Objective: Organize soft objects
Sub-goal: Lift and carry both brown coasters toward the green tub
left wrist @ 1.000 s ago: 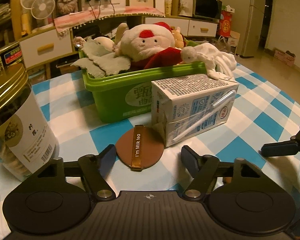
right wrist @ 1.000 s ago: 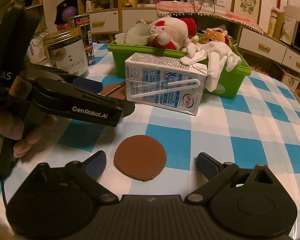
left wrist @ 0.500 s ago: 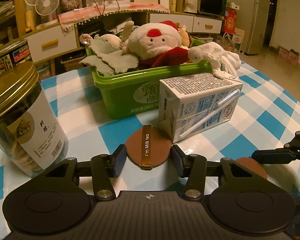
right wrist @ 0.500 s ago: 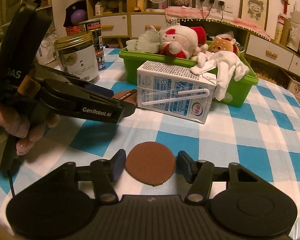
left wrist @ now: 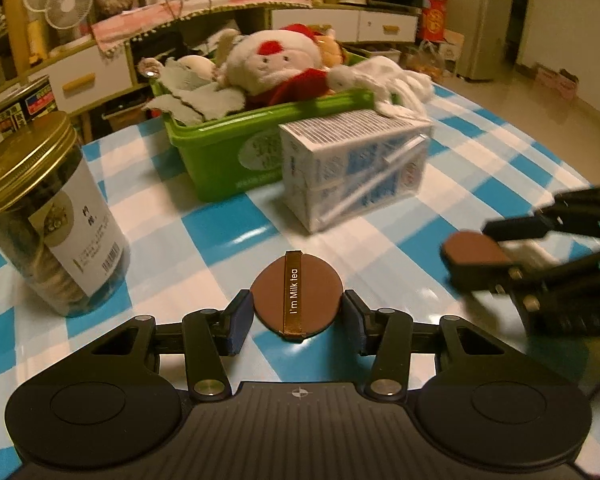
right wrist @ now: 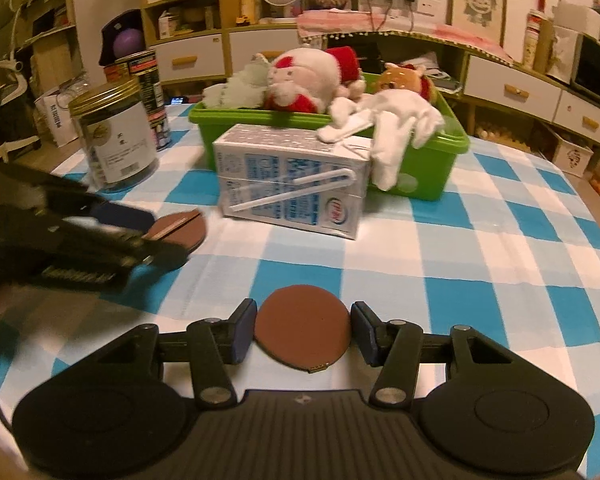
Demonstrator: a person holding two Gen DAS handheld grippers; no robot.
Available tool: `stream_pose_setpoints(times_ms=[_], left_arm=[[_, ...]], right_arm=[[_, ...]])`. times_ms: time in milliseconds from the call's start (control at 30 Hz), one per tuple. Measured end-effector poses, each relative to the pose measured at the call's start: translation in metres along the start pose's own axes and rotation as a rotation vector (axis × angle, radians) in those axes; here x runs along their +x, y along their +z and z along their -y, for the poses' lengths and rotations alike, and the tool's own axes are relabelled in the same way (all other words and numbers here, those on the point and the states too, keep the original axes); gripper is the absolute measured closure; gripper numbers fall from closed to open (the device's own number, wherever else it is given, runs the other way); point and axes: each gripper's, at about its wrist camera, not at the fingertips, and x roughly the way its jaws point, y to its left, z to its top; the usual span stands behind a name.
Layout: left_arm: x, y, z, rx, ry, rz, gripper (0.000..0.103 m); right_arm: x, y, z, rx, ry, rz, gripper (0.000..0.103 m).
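My left gripper is shut on a round brown pad with a gold "I'm Milk tea" ribbon, held just above the checked tablecloth. In the right wrist view my right gripper has a plain round brown pad between its blue pads, its jaws closing the last bit on the rim. Each gripper shows in the other's view: the right gripper at the right edge, the left gripper at the left. Behind stands a green bin holding a Santa plush, an orange plush and a white cloth draped over its rim.
A milk carton with a straw lies in front of the bin. A gold-lidded jar stands at the left with a tin behind it. Cabinets, fans and shelves line the room beyond the round table.
Both grippers went from open around their brown pads to shut on them. The left one has pulled back from the carton with its pad, and the right one now holds its pad off the cloth.
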Motion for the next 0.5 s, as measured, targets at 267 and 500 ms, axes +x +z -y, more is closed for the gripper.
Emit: stream_pose_setpoints(times_ms=[267,500], left_arm=[[-0.0012,-0.0036,0.0097,0.018,0.018,0.006,0.041],[0.0008,-0.0002,0.0081,-0.013,-0.004,-0.003,0.051]], right_arm=[[0.0001,0.0014,0.0025,0.010,-0.008,-0.005,0.086],[0.0001,0.0016,0.0035,0.014,-0.009,-0.009,0.086]])
